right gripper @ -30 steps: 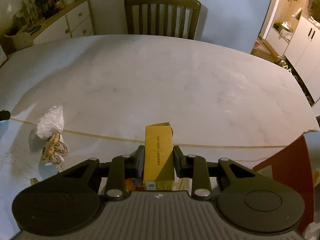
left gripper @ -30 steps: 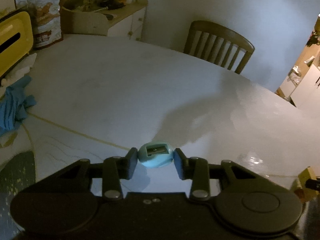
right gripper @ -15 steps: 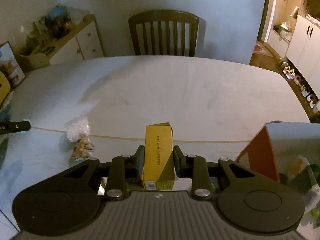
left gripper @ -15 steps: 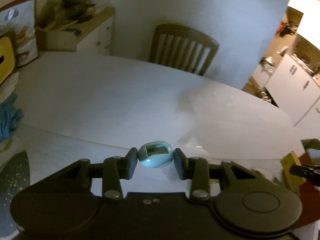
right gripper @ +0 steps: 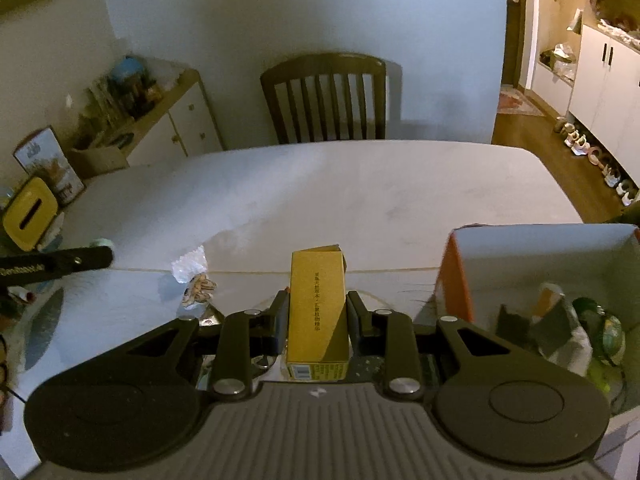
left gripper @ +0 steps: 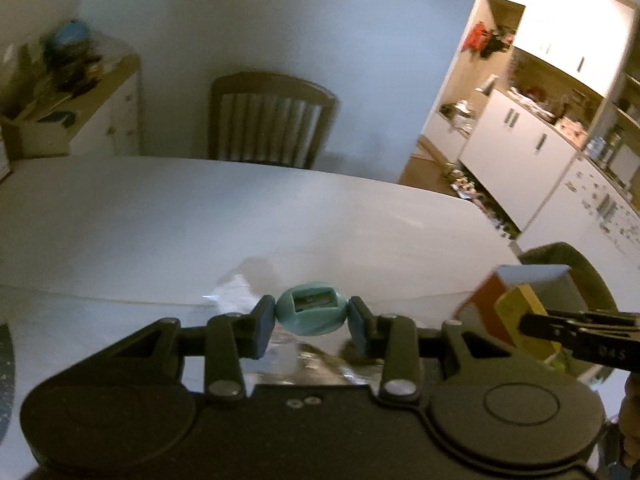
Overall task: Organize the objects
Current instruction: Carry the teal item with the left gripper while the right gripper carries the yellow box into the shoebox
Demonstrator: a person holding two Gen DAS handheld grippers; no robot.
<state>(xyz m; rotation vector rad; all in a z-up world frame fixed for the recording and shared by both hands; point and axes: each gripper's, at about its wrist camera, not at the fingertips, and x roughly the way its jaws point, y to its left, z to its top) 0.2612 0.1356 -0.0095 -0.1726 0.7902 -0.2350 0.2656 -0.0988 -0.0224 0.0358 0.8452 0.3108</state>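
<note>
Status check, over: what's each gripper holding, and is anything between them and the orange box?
Left gripper shut on teal sharpener. Right gripper shut on yellow carton. Orange box open at right, partly filled. Nothing between; snack bag lies off left.

From my left wrist view the sideboard clutter (left gripper: 68, 68) at ten o'clock is smeared beyond naming. The right gripper (left gripper: 524, 322) is cut off at three o'clock. The storage box (right gripper: 536, 256) contents, perhaps packets, run off-frame.

A chair (right gripper: 326, 96) stands at 12 o'clock behind the surface (right gripper: 340, 188); a box (right gripper: 540, 264) at 3, a cabinet (right gripper: 168, 124) at 10.
</note>
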